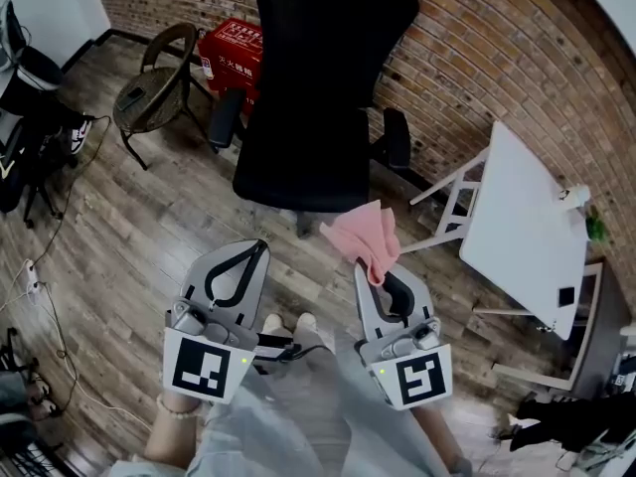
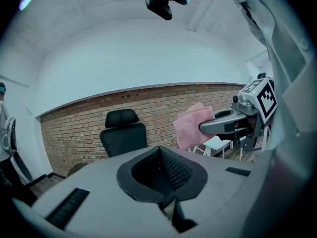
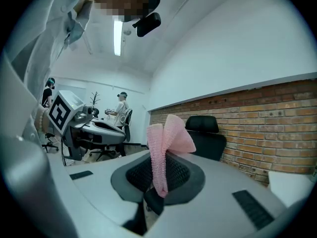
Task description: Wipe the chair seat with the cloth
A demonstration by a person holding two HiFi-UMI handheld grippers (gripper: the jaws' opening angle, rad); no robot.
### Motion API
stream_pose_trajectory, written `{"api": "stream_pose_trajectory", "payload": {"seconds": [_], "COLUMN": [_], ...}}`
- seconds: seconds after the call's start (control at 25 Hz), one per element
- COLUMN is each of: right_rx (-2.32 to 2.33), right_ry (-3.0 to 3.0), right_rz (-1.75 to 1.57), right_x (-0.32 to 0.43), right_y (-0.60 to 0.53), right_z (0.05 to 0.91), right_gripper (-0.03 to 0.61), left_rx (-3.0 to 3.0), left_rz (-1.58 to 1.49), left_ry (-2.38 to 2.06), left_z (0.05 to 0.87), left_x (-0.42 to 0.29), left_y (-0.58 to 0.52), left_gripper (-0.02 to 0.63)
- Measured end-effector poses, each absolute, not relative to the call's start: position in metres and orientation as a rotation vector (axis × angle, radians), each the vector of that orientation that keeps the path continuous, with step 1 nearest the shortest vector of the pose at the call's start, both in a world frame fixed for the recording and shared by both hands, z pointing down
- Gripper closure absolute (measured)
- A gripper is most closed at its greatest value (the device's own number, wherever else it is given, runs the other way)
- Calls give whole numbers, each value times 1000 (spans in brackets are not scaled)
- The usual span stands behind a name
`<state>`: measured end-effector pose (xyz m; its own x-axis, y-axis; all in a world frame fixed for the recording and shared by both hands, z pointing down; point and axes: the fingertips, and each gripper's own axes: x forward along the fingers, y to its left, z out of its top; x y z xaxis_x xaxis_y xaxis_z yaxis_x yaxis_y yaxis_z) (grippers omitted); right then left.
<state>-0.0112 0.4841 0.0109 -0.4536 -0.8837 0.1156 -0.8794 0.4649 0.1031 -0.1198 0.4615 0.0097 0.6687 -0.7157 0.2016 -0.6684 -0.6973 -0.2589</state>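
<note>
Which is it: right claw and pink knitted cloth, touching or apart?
Touching. The right gripper view shows the pink knitted cloth pinched between the jaws of the right claw.

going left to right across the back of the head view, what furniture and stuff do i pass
wooden chair → red box → black office chair → white table

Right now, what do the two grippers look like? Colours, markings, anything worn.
They match. The left gripper and right gripper have light grey bodies and curved jaws lined with black textured pads. Each carries a white cube printed with black square markers at its rear. A bead bracelet is on the left wrist, and the clothing is pale grey.
</note>
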Motion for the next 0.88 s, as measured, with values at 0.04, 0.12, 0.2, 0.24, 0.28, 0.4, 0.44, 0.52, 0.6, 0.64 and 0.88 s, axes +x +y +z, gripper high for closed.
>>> {"api": "stream_pose_trajectory", "payload": {"seconds": [0.04, 0.12, 0.2, 0.24, 0.28, 0.4, 0.44, 0.52, 0.6, 0.64, 0.88], "right_rx": [1552, 1556, 1564, 1567, 1569, 1574, 1575, 1582, 1593, 1597, 1648], "right_ry": [-2553, -2553, -2555, -2556, -2556, -2561, -2560, -2553, -2547, -2542, -2511], "right_rz": [-43, -29, -14, -15, -19, -36, -42, -53, -68, -79, -133], "right_x": [-12, -12, -14, -15, -18, -27, -30, -36, -40, -42, -54], "right_y": [484, 484, 483, 482, 482, 479, 478, 477, 476, 476, 472], "right_z": [11, 12, 11, 11, 10, 8, 7, 6, 4, 4, -4], "right_gripper": [523, 523, 522, 522, 522, 522, 522, 522, 522, 522, 522], "left_rx": [-2720, -2720, -2723, -2723, -2722, -2715, -2713, -2710, -2706, -2705, -2714], "left_rz": [-433, -428, -421, -418, -414, -408, -404, -390, -382, -378, -363], "left_ry": [1134, 1130, 1126, 1125, 1123, 1123, 1124, 1125, 1126, 1125, 1106], "left_z": [10, 9, 9, 8, 8, 5, 4, 2, 2, 2, 4], "left_x": [-120, -122, -124, -126, -128, -137, -141, -148, -153, -155, -164], "left_y": [461, 461, 461, 460, 460, 459, 458, 458, 458, 459, 453], "left_gripper": [595, 595, 595, 595, 595, 595, 595, 595, 595, 595, 595]}}
